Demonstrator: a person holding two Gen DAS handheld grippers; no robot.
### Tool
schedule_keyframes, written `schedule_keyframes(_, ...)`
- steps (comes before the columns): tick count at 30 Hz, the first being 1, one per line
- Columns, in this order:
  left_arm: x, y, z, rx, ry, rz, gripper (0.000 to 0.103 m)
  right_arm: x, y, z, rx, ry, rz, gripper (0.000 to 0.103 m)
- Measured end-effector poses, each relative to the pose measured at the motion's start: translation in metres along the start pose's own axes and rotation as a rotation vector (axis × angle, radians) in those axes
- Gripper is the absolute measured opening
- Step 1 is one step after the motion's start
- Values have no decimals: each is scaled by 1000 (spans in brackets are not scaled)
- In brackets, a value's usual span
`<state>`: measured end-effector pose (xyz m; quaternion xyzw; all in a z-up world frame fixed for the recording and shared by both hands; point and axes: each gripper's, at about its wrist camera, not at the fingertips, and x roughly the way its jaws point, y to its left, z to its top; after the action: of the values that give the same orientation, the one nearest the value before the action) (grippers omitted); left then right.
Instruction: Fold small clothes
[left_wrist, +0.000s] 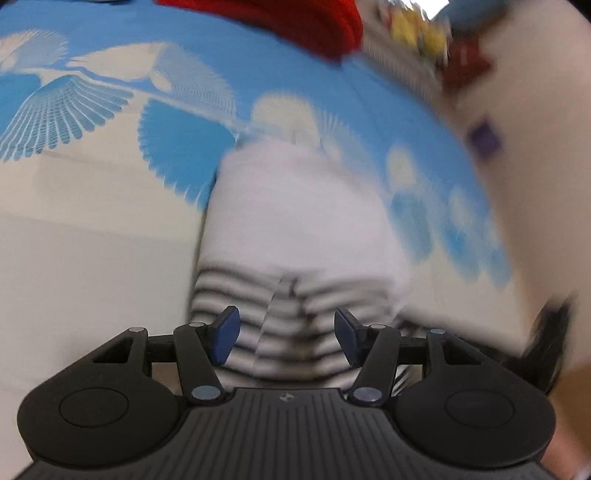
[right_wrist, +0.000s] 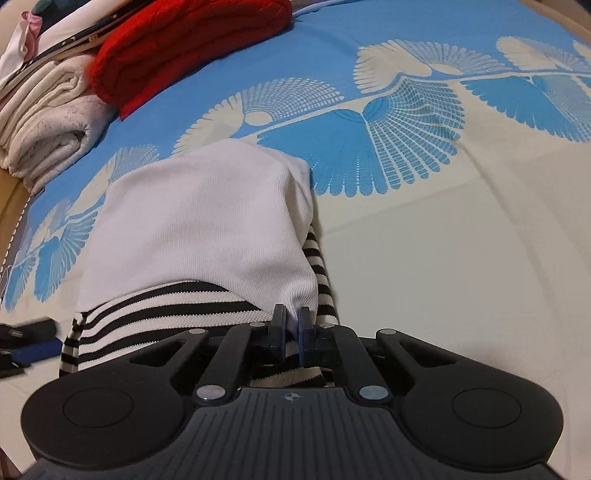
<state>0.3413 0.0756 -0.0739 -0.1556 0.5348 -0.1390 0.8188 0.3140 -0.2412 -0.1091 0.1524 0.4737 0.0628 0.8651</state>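
Note:
A small garment (right_wrist: 199, 221), white with a black-and-white striped band (right_wrist: 166, 306), lies on a blue and cream patterned sheet (right_wrist: 443, 240). My right gripper (right_wrist: 291, 326) is shut on the garment's near right corner, where white cloth and striped hem are pinched between the blue pads. In the blurred left wrist view the same garment (left_wrist: 295, 206) stretches away from me. My left gripper (left_wrist: 287, 334) is open just over its striped end (left_wrist: 280, 325), and the blue pads (left_wrist: 225, 334) stand apart from the cloth.
A folded red knit (right_wrist: 184, 48) and a stack of folded cream cloths (right_wrist: 48, 122) lie at the far left of the sheet. A dark tool with a blue part (right_wrist: 29, 347) shows at the left edge. A wooden edge (right_wrist: 11, 206) borders the sheet on the left.

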Motion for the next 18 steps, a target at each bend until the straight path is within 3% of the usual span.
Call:
schedule_keyframes(2, 19, -3, -12, 137, 76, 213, 64, -2, 3, -2, -22, -2, -11, 5)
schedule_keyframes(3, 23, -4, -17, 182, 84, 270, 66, -3, 4, -3, -33, -4, -17, 6)
schedule_keyframes(7, -12, -8, -17, 167, -12, 239, 66, -23, 13, -7, -94, -50, -96, 9)
schedule_keyframes(10, -52, -16, -19, 198, -114, 319, 79, -50, 15, -10, -139, -95, -174, 10)
schedule_keyframes(14, -109, -33, -44, 211, -269, 305, 90, -103, 10, -20, -59, -174, -113, 11)
schedule_keyframes(16, -131, -44, -69, 222, -328, 292, 102, -134, 17, -37, -78, -226, -77, 30)
schedule_keyframes(18, -148, -57, -99, 229, -385, 285, 103, -162, 24, -58, -100, -277, -55, 47)
